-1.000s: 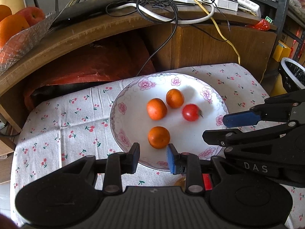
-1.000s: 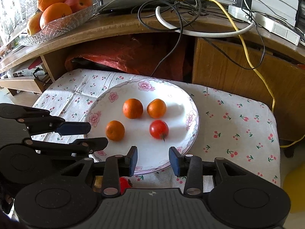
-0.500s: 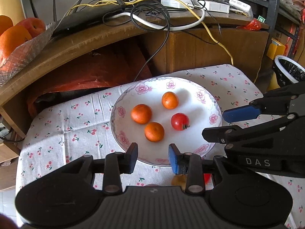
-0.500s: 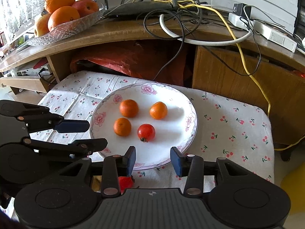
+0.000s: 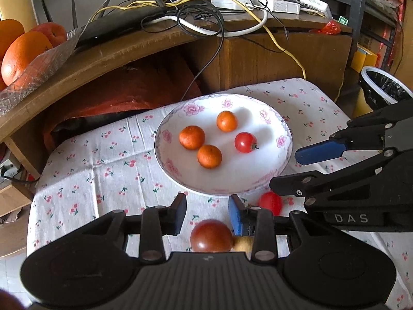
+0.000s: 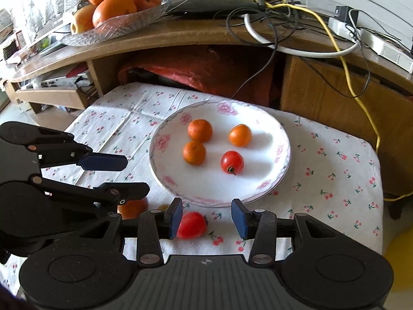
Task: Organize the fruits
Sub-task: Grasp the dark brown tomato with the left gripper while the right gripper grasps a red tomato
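Observation:
A white floral plate (image 5: 280, 155) (image 6: 281, 173) on the cherry-print cloth holds three small oranges (image 5: 191, 137) (image 6: 199, 130) and one red tomato (image 5: 245, 142) (image 6: 232, 162). In front of the plate, on the cloth, lie a dark red tomato (image 5: 211, 235), a bright red fruit (image 5: 270, 202) (image 6: 191, 224), a yellowish fruit (image 5: 242, 243) and an orange one (image 6: 133, 208), partly hidden. My left gripper (image 5: 207, 214) is open just above the dark tomato. My right gripper (image 6: 207, 218) is open, its left finger beside the bright red fruit.
A wooden desk behind the low table carries tangled cables (image 5: 206, 18) and a glass bowl of large oranges and an apple (image 6: 113, 13). A red bag (image 6: 206, 69) sits under the desk. A bin with a black liner (image 5: 384, 87) stands at the right.
Both grippers have drawn back toward the table's front edge and risen. The plate looks farther away, and loose fruits on the cloth in front of it have come into view.

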`<state>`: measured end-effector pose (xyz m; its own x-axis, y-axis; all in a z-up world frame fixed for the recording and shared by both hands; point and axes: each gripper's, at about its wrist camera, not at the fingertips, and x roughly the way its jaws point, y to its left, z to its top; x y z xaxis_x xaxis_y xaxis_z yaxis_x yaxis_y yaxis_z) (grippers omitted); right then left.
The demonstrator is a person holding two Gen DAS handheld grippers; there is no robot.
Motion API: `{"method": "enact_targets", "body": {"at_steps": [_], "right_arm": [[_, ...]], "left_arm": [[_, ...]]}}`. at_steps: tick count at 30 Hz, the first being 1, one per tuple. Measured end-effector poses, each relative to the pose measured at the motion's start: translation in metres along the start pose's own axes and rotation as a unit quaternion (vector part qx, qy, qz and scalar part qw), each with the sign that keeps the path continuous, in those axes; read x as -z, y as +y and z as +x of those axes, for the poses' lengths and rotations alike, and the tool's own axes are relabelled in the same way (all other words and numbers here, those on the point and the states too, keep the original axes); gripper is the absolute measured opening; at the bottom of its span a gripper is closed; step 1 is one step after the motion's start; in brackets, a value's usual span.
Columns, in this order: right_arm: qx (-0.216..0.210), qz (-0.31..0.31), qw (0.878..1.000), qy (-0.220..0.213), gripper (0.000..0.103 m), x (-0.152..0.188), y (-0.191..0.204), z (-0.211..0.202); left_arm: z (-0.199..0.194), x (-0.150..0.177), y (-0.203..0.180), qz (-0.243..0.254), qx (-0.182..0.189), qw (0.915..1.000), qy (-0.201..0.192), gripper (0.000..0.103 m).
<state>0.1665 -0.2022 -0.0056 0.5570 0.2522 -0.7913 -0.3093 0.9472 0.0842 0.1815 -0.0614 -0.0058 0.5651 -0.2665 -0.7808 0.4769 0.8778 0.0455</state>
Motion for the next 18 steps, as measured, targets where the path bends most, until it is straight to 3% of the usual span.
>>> {"method": "enact_targets", "body": {"at_steps": [18], "right_arm": [[-0.028,-0.038,0.998,0.042,0.039,0.016,0.012,0.015]], "left_arm": [[-0.011,0.027,0.004,0.025,0.025,0.9992,0.019,0.045]]}}
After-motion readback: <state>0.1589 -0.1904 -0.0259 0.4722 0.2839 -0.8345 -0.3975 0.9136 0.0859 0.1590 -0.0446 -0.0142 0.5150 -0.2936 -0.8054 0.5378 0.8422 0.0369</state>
